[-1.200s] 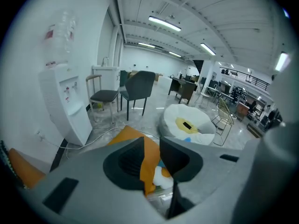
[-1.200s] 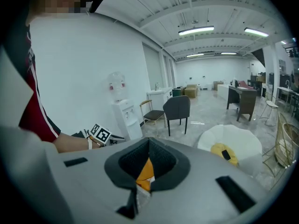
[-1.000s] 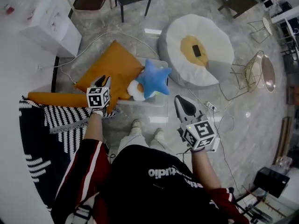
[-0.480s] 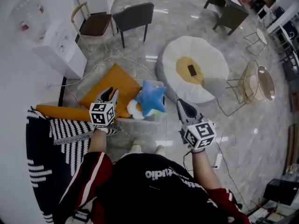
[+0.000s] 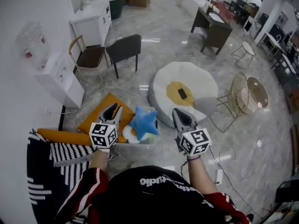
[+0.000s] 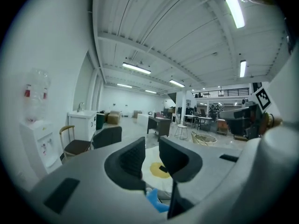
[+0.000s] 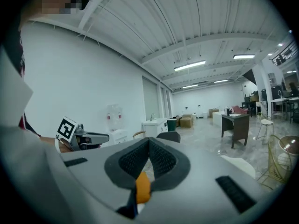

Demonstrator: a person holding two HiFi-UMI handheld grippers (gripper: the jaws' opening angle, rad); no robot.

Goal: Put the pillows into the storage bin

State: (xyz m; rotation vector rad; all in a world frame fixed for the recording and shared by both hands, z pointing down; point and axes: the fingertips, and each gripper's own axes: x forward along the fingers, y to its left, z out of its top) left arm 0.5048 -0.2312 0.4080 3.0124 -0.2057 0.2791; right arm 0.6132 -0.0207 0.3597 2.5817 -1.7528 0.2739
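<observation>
The person holds two grippers up in front of the body, one in each hand. The left gripper [image 5: 114, 110] has its two jaws a little apart. Nothing sits between them; the floor shows through the gap. The right gripper [image 5: 178, 113] has its two jaws pressed together with nothing pinched. A bit of orange shows through the hole under them in the right gripper view.

One clear bin [image 5: 142, 147] stands on the floor just in front of the person's feet. Two pillows are in it. One is a blue star [image 5: 143, 122], which sticks up over the rim. One is a small white pillow [image 5: 126, 134] with an orange spot, lying just left of the star and touching it.

Two more pillows are out of the bin. A big orange pillow [image 5: 98, 112] lies on the floor just beside the bin's left side, partly behind the left gripper. A long orange pillow [image 5: 58, 136] lies further left, along the edge of a black and white rug [image 5: 51, 164].

One round white beanbag [image 5: 198, 85] with a yellow middle sits behind the bin, to the right. One small dark thing lies on the yellow part; it is too small to tell what it is. Two chairs stand further back, a brown chair [image 5: 89, 55] and a black chair [image 5: 124, 48], side by side.
</observation>
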